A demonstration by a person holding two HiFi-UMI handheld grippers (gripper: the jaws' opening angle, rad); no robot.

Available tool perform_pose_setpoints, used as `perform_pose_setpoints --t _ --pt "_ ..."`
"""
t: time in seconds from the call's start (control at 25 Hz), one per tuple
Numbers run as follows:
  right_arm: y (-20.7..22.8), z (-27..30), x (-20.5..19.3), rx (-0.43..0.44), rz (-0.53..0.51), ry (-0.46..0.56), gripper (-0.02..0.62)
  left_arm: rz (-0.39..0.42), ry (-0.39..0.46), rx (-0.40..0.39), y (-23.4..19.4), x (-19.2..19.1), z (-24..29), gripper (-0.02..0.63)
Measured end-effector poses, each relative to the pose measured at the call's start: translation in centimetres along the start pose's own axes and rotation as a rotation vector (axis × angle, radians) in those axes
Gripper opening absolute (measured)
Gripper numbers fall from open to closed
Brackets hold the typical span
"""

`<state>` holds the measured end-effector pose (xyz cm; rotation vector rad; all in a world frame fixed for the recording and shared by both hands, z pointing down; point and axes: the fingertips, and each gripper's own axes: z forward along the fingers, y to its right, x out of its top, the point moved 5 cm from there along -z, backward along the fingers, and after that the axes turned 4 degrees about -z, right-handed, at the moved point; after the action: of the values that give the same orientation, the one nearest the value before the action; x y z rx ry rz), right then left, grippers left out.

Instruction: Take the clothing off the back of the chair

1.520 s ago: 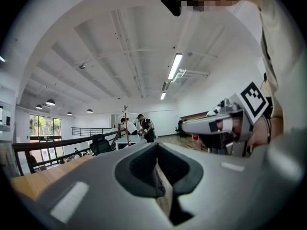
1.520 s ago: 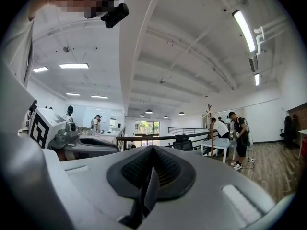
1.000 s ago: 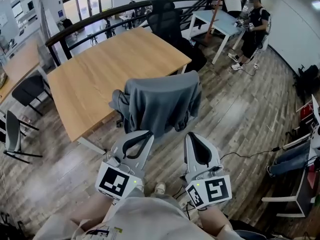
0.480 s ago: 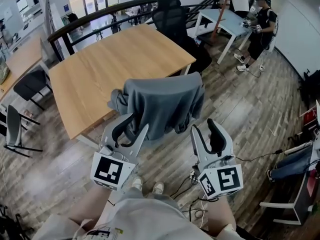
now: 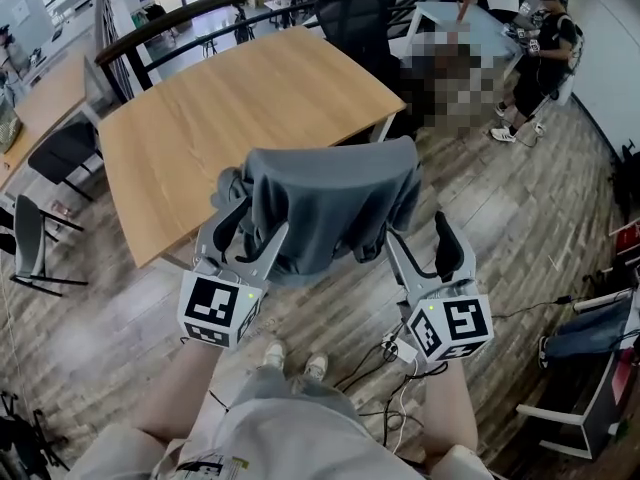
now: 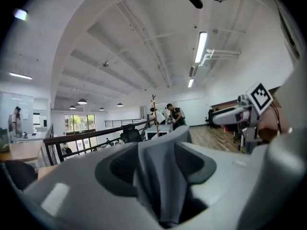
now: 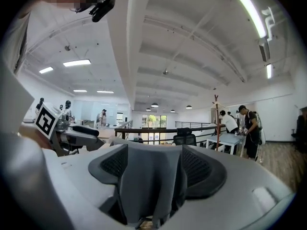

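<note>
Now, clothing (image 5: 330,203): grey, draped over the chair (image 5: 366,252) back, beside the wooden tabletop (image 5: 220,108).
Left tongs (image 5: 258,218): jaws apart, just been opening, a grey fold between them.
Right tongs (image 5: 418,230): jaws apart too, just been opening, grey cloth between them.

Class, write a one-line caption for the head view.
Jaws just opening, left gripper and right gripper straddle the grey garment draped beside the table.
</note>
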<state>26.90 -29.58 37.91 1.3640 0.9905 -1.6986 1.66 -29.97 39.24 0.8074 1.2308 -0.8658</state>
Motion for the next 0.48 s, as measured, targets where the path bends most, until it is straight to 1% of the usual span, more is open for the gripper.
perform_pose_setpoints --t 0.08,0.16,0.36,0.48 --pt "0.9 1.3 -1.6 0.018 0.056 -0.017 0.355 -0.007 -0.021 0.003 -0.1 -1.2 1.1 0.236" --pt "1.7 2.3 -3.3 0.023 0.084 -0.044 0.364 -0.019 -0.033 0.009 -0.1 -2.0 2.0 0.236" --pt "3.2 4.6 -6.8 0.017 0.065 -0.119 0.377 -0.047 -0.062 0.025 -0.7 -3.8 4.1 0.236" --pt "3.6 6.2 -8.5 0.028 0.066 -0.136 0.394 -0.067 -0.091 0.035 -1.2 -5.4 5.1 0.246"
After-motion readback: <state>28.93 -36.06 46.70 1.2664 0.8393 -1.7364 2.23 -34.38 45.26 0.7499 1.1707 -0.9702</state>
